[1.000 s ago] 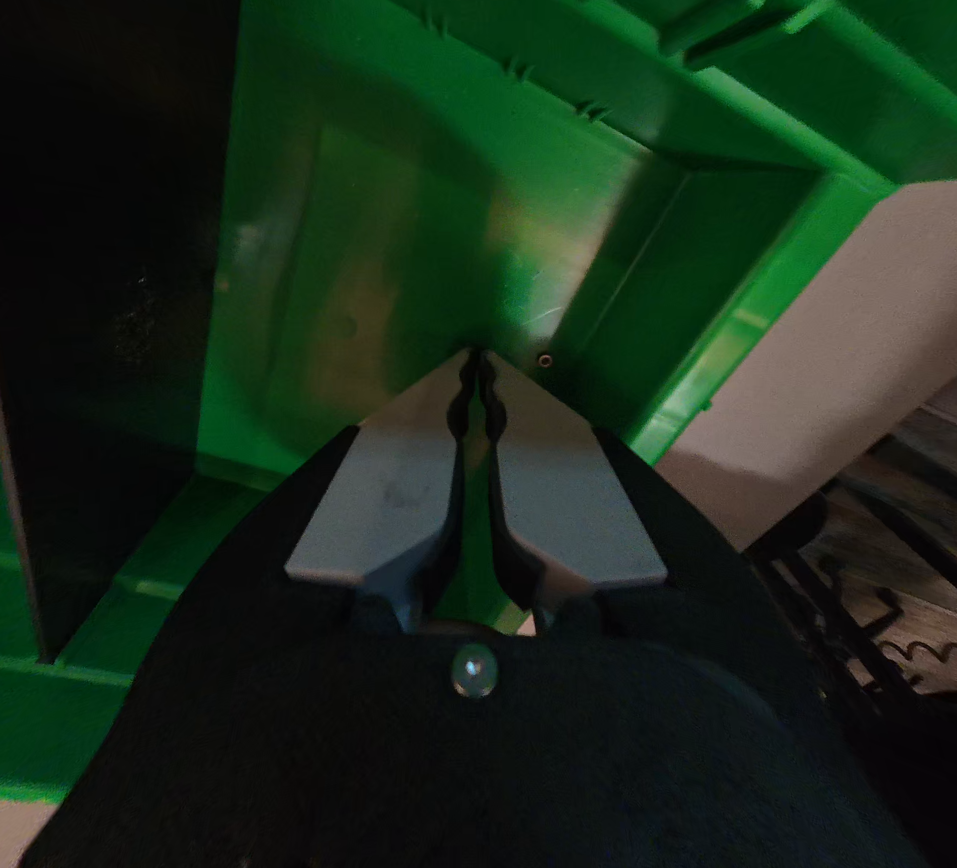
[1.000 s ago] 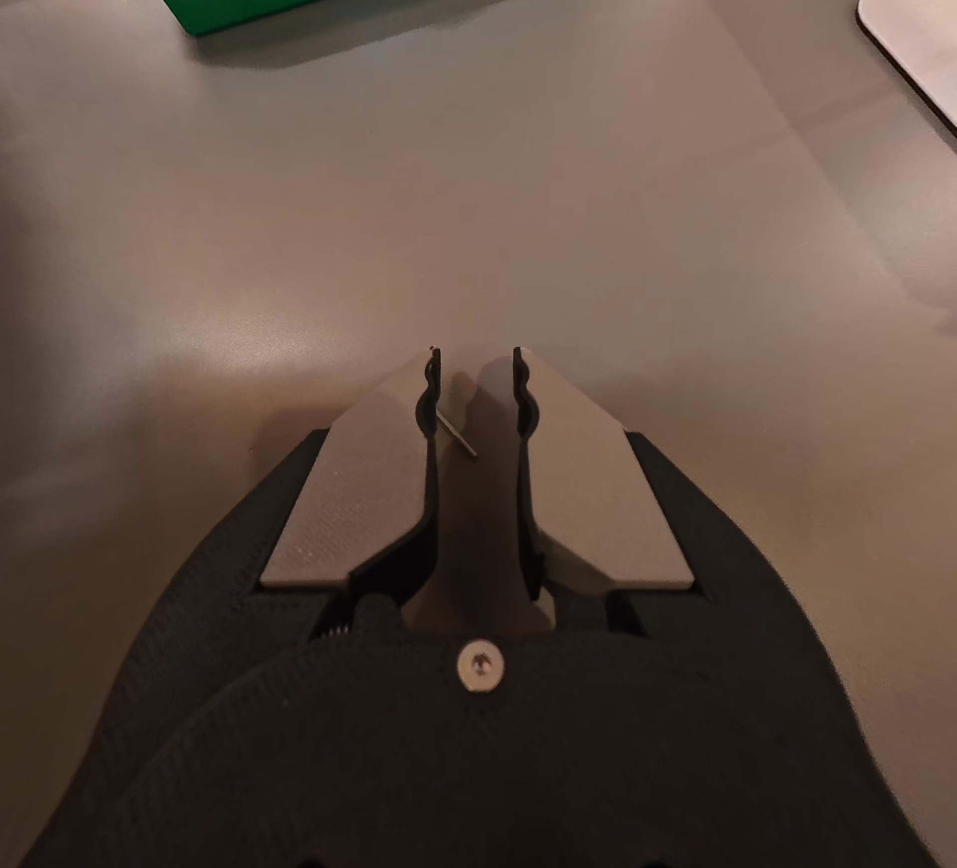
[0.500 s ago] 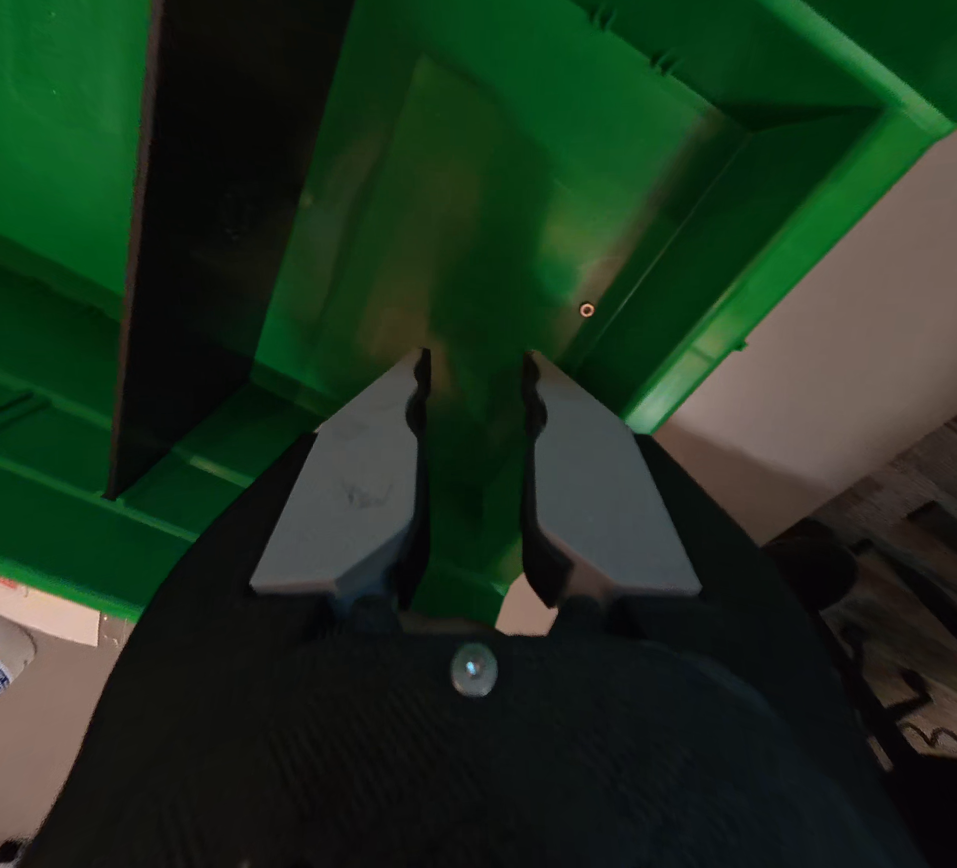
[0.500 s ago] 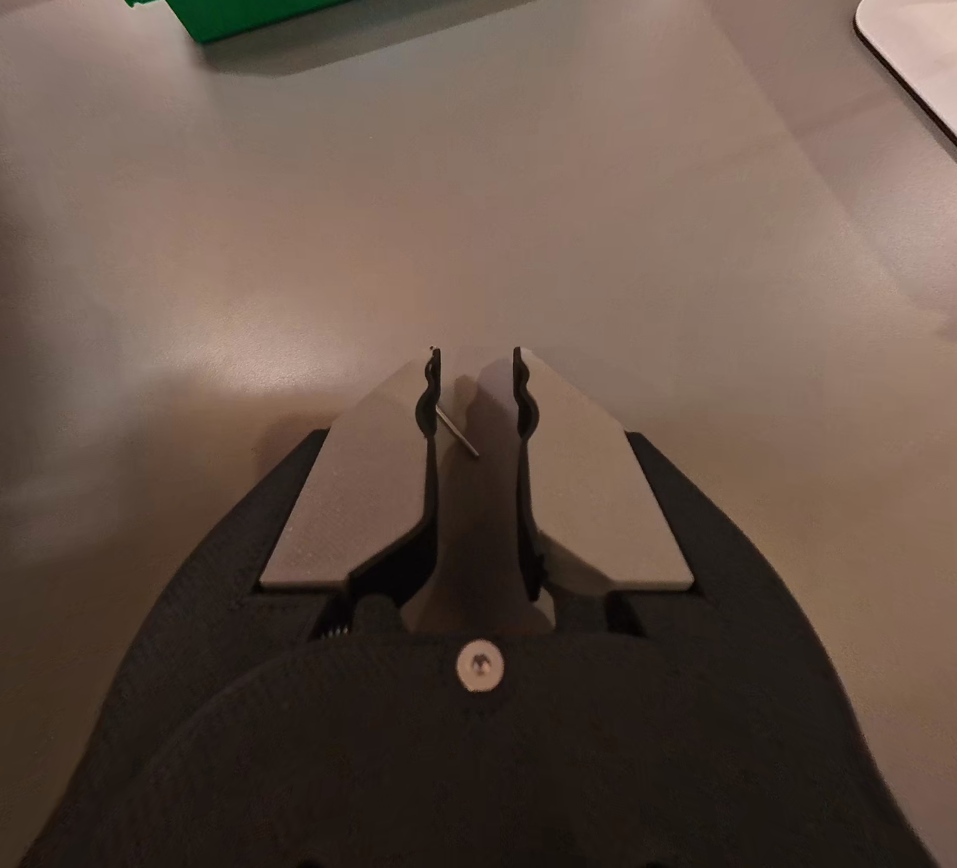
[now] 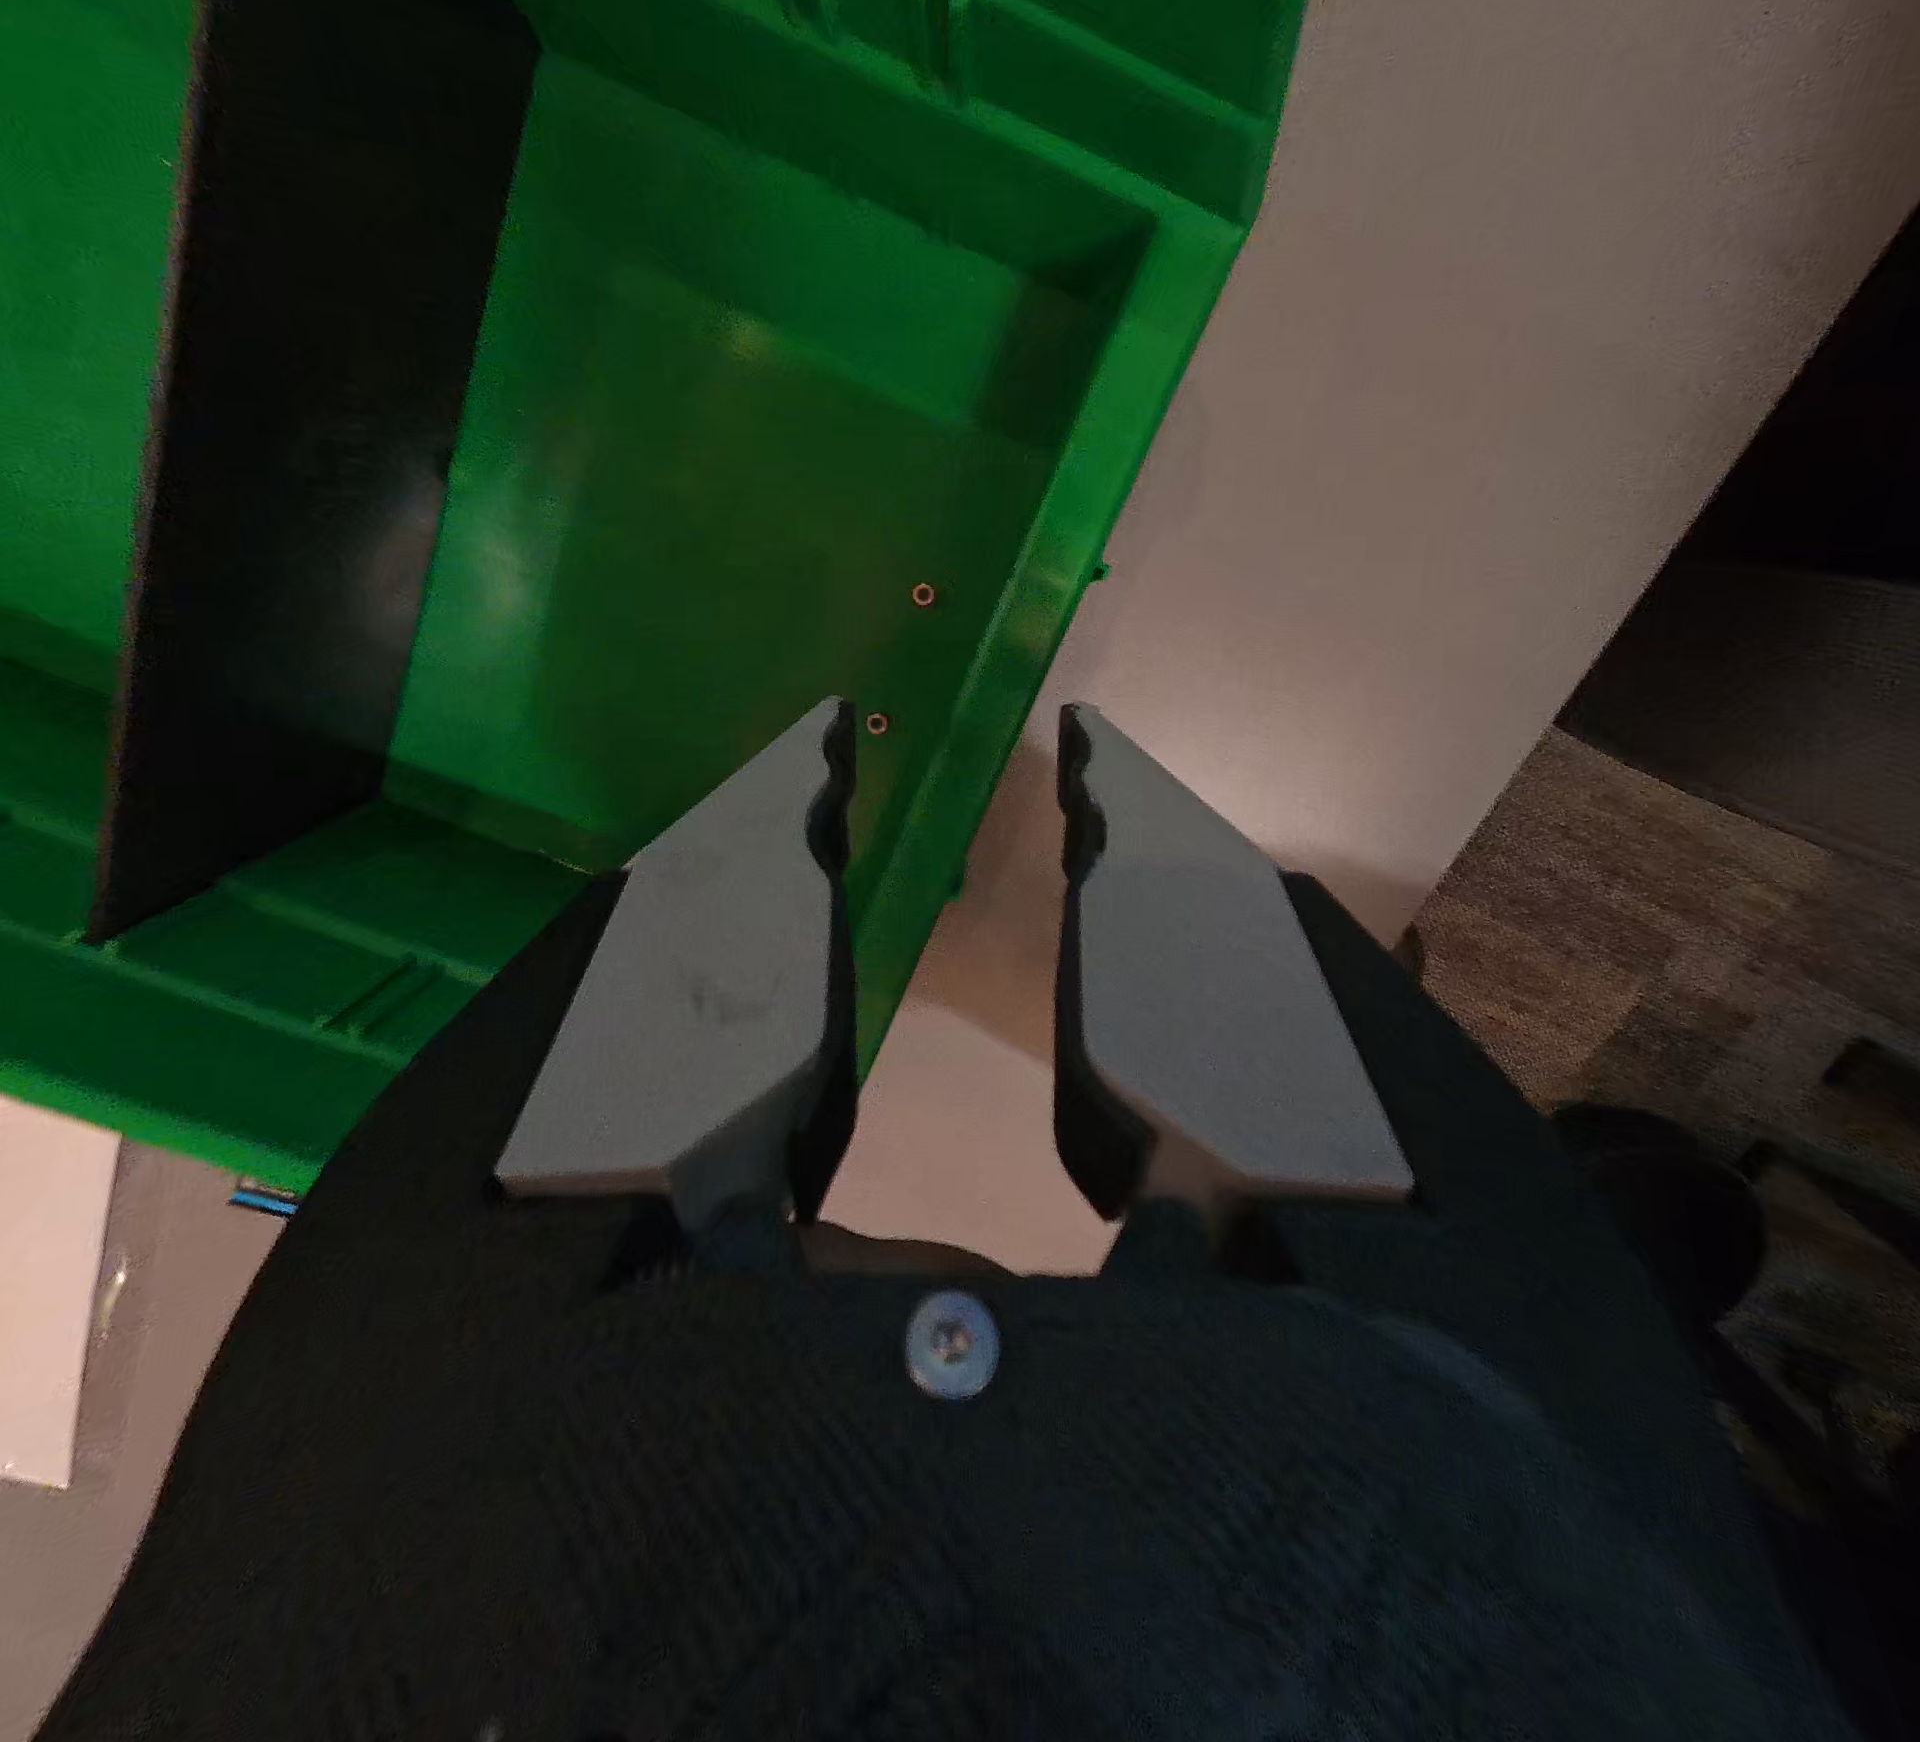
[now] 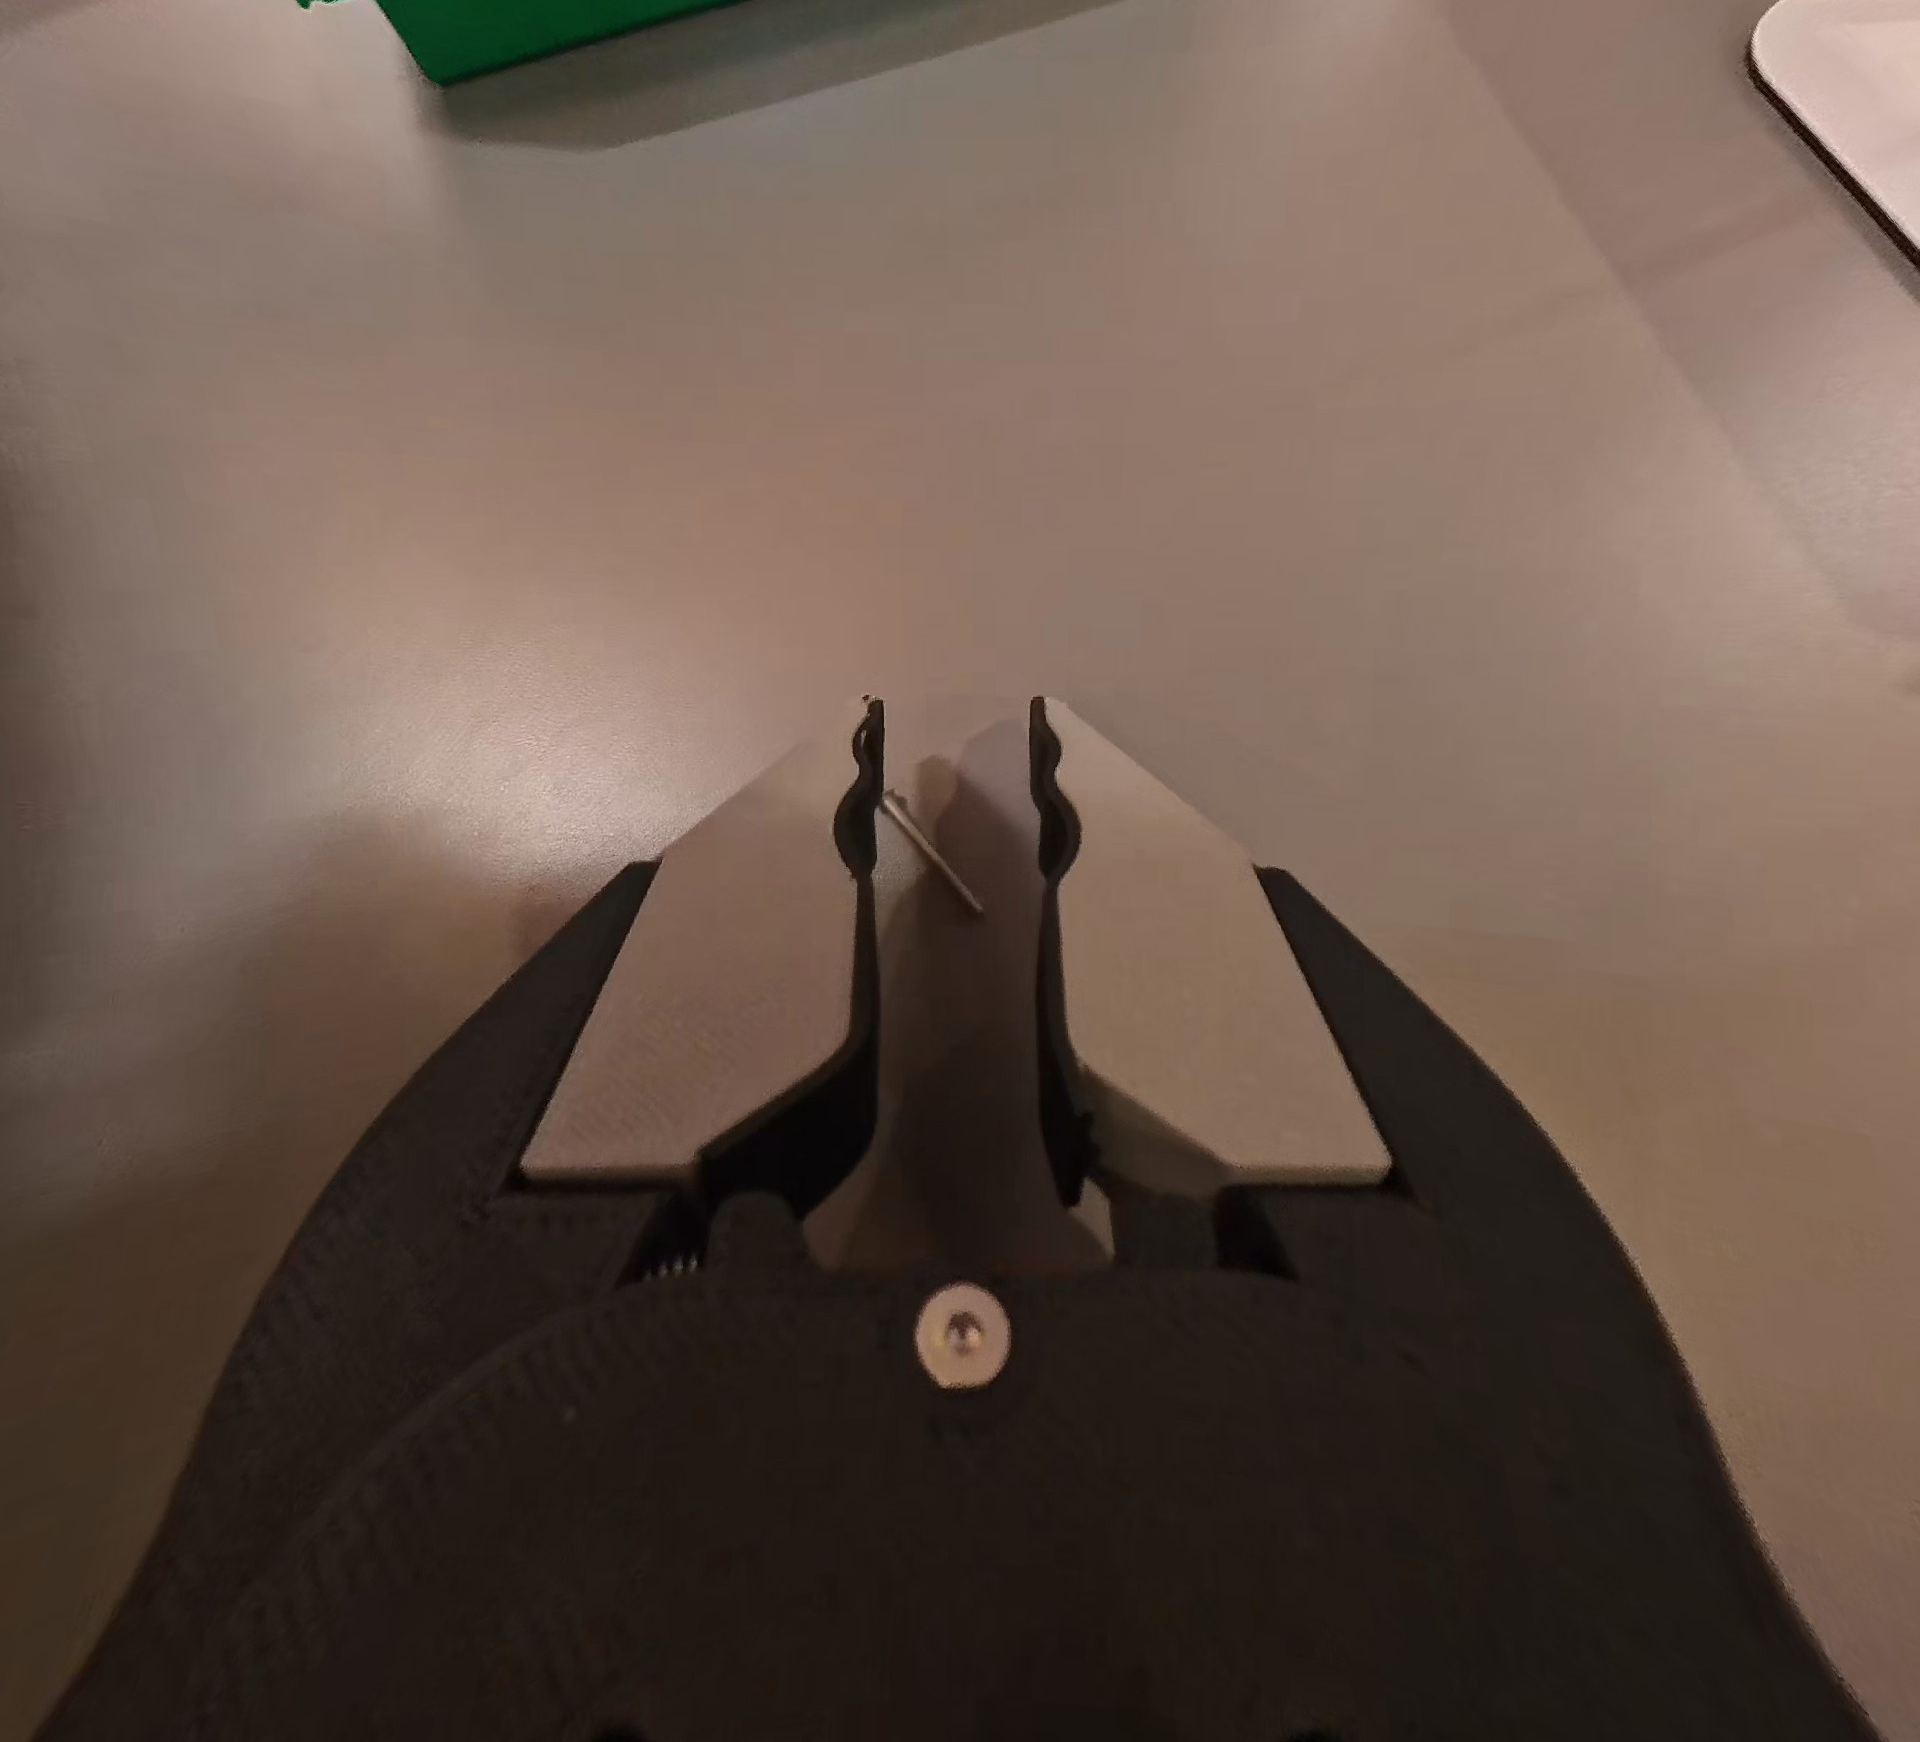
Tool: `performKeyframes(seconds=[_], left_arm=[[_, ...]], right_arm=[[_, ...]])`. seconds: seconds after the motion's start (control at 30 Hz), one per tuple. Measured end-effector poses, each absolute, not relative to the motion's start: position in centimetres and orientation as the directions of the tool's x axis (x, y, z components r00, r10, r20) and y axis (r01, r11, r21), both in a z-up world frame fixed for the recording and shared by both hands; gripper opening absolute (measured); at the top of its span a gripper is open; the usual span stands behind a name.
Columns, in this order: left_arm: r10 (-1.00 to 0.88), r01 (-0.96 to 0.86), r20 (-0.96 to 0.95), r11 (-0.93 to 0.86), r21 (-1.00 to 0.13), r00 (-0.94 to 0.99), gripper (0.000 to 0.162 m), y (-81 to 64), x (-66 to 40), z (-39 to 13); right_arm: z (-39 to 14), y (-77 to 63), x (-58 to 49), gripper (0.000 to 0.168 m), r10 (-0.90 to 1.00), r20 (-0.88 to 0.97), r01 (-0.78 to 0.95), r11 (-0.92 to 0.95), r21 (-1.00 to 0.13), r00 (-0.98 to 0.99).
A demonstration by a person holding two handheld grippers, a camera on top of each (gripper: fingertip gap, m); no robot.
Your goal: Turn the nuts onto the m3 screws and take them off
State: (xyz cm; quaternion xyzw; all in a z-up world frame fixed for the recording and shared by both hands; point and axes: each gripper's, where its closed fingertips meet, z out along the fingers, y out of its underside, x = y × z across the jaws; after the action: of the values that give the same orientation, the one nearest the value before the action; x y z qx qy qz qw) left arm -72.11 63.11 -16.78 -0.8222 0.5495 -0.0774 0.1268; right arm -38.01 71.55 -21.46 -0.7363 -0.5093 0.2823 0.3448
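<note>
Inside green bin (image 5: pixel 1122 342) – two small nuts (image 5: pixel 922 595) on floor; both grippers' jaws apart, empty.

two nuts (image 5: pixel 923 594) in bin (image 5: pixel 1195 258) | screw (image 6: pixel 935 853) on table (image 6: pixel 1247 497)

Two nuts (image 5: pixel 923 594) in green bin (image 5: pixel 1081 487); screw (image 6: pixel 933 851) on table (image 6: pixel 1039 445)

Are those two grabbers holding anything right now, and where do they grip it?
Nothing. The left gripper is open above the green bin; the right gripper is open, with a thin screw lying loose on the table between its fingers.
</note>
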Motion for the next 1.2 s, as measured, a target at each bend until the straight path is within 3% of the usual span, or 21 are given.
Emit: performKeyframes(seconds=[0.1, 0.13, 0.23, 0.37, 0.6, 0.7, 0.83, 1.07, 1.2], left_arm=[[-0.913, -0.891, 0.016, -0.400, -0.213, 0.407, 0.028, 62.3, -72.5, -19.9], [-0.912, -0.897, 0.020, -0.407, -0.174, 0.410, 0.031, 62.0, -72.9, -21.2], [-0.945, -0.940, -0.028, -0.320, -0.119, 0.325, 0.026, 62.2, -73.3, -21.8], [-0.983, -0.976, 0.035, -0.183, -0.120, 0.180, 0.022, 62.4, -73.0, -18.6], [-0.961, -0.953, 0.204, -0.228, -0.198, 0.187, 0.023, 63.6, -73.4, -12.5], [-0.974, -0.955, 0.110, -0.219, -0.201, 0.200, 0.023, 64.1, -73.0, -15.1], [-0.982, -0.984, -0.073, -0.172, -0.033, 0.174, 0.023, 63.0, -74.9, -21.9], [-0.954, -0.937, -0.073, -0.267, -0.224, 0.290, 0.024, 62.9, -73.4, -20.5], [-0.942, -0.902, -0.105, -0.268, -0.338, 0.319, 0.035, 63.7, -72.6, -18.6]], right_arm=[[-21.5, 71.2, -38.1, 0.024, 0.948, -0.059, 0.561, -0.235, -0.793, 0.314], [-21.5, 71.1, -38.1, 0.024, 0.949, -0.057, 0.563, -0.233, -0.793, 0.311], [-21.5, 70.8, -38.2, 0.024, 0.950, -0.056, 0.562, -0.228, -0.795, 0.306], [-21.6, 70.6, -38.3, 0.023, 0.952, -0.056, 0.568, -0.227, -0.791, 0.302], [-21.7, 70.2, -38.4, 0.024, 0.955, -0.054, 0.576, -0.220, -0.787, 0.291], [-21.8, 70.1, -38.4, 0.024, 0.956, -0.055, 0.580, -0.221, -0.784, 0.289], [-21.6, 70.1, -38.4, 0.024, 0.956, -0.063, 0.571, -0.224, -0.790, 0.287], [-21.5, 70.1, -38.3, 0.023, 0.953, -0.090, 0.558, -0.245, -0.793, 0.290], [-21.6, 70.1, -38.3, 0.024, 0.953, -0.074, 0.568, -0.235, -0.789, 0.293]])
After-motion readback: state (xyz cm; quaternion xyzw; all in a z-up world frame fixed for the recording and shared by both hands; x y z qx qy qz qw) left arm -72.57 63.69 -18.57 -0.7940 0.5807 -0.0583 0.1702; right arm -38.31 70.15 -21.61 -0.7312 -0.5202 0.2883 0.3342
